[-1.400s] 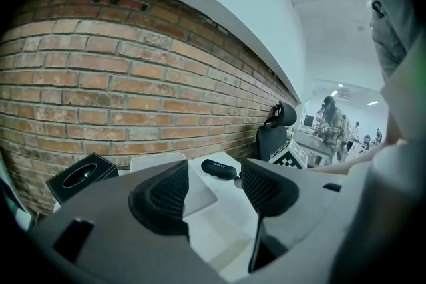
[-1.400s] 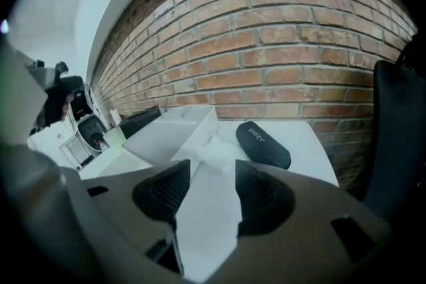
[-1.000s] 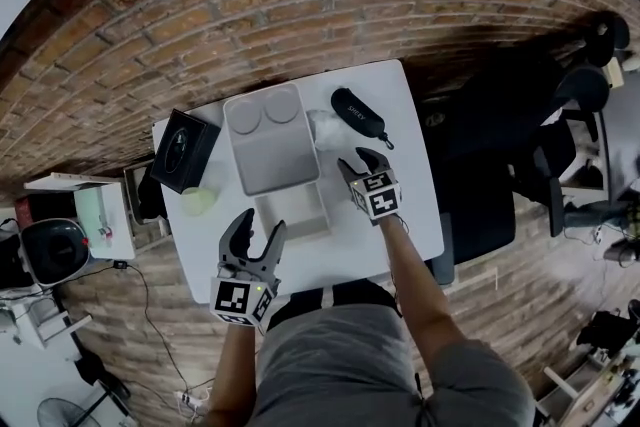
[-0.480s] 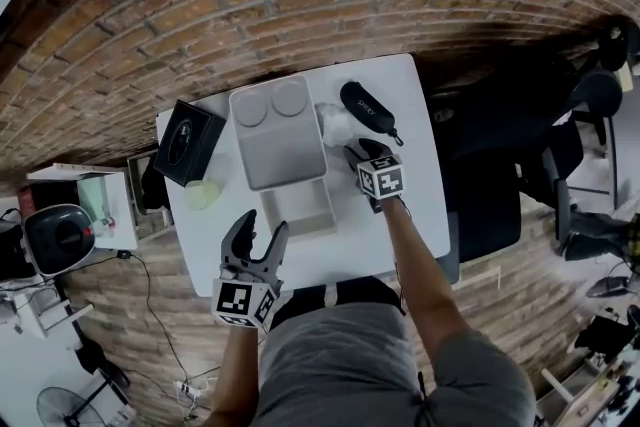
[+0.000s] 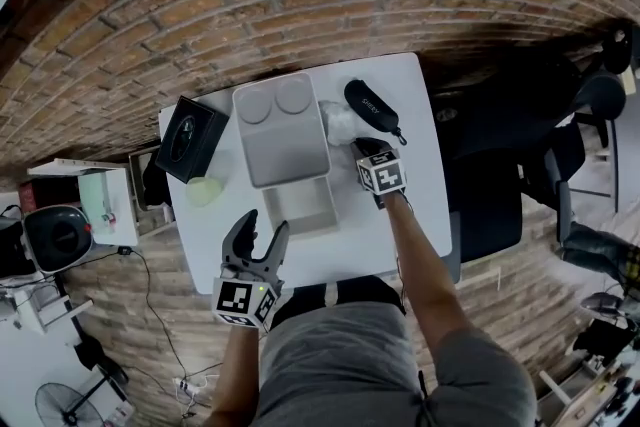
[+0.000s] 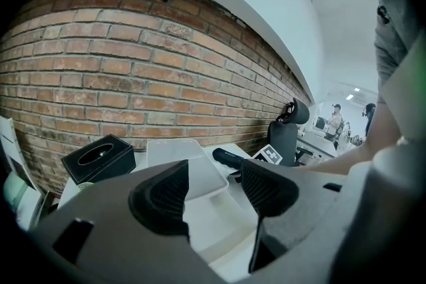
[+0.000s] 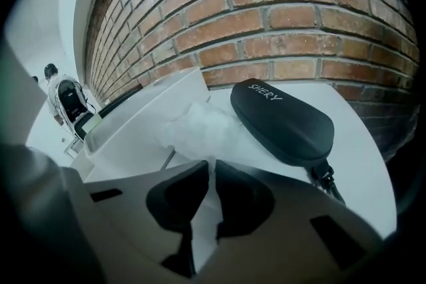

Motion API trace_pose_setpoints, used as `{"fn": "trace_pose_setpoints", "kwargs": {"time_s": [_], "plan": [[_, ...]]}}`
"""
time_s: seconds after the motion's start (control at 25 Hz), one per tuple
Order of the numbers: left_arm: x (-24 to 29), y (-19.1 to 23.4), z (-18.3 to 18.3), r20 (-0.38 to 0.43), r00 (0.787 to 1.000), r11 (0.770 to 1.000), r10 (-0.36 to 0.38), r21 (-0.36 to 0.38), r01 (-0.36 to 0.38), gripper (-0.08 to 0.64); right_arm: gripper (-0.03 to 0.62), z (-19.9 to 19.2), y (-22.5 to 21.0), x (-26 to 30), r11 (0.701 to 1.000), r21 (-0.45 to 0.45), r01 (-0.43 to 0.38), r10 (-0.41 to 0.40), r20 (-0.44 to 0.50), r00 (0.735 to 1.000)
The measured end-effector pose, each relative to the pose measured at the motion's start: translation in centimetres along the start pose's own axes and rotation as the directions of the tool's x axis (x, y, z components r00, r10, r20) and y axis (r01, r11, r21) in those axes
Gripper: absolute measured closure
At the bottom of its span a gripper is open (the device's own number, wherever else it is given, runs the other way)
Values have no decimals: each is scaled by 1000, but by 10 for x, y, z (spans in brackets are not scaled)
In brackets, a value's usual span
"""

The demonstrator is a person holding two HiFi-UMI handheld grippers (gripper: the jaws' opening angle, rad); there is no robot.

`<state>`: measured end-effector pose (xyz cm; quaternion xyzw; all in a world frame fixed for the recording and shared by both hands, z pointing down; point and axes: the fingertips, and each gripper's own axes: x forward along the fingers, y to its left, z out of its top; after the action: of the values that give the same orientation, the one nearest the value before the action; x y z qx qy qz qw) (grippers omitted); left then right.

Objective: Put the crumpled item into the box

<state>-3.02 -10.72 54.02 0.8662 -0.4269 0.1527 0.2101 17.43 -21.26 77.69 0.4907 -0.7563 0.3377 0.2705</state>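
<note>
White table (image 5: 340, 250) carries box (image 5: 280, 140), black case (image 5: 372, 110), tissue box (image 5: 185, 140), crumpled item (image 5: 338, 122).

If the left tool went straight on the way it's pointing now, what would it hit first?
Most likely the open white plastic box, whose lid and tray fill the gap between the open jaws of the left tool. Depth is unclear, so it might touch the white table first.

Extras on your table (image 5: 425, 205)
Blk case (image 5: 372, 111) near far-right corner; blk tissue box (image 5: 186, 139) at far-left corner, pale green item (image 5: 204, 190) beside.
</note>
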Motion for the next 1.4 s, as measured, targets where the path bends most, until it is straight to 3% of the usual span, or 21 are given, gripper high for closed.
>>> {"fn": "trace_pose_setpoints", "kwargs": {"time_s": [0.36,0.72,1.04,1.2,1.4], "plan": [[-3,-1,0,-5,1000,1000,0,-4,0,325,566,-2,-6,-7,999,51,8,-10,29,1000],[-3,-1,1,17,1000,1000,-13,1,13,325,568,11,7,-24,1000,-22,11,-10,58,998],[-12,-3,6,37,999,1000,-26,11,25,325,569,8,18,-52,999,-30,38,-35,86,996],[-20,-2,9,48,999,998,-15,58,12,325,568,12,23,-68,997,-61,51,-44,110,993],[-32,-1,9,71,997,999,-23,44,20,325,568,15,29,-86,994,-69,84,-74,138,988]]}}
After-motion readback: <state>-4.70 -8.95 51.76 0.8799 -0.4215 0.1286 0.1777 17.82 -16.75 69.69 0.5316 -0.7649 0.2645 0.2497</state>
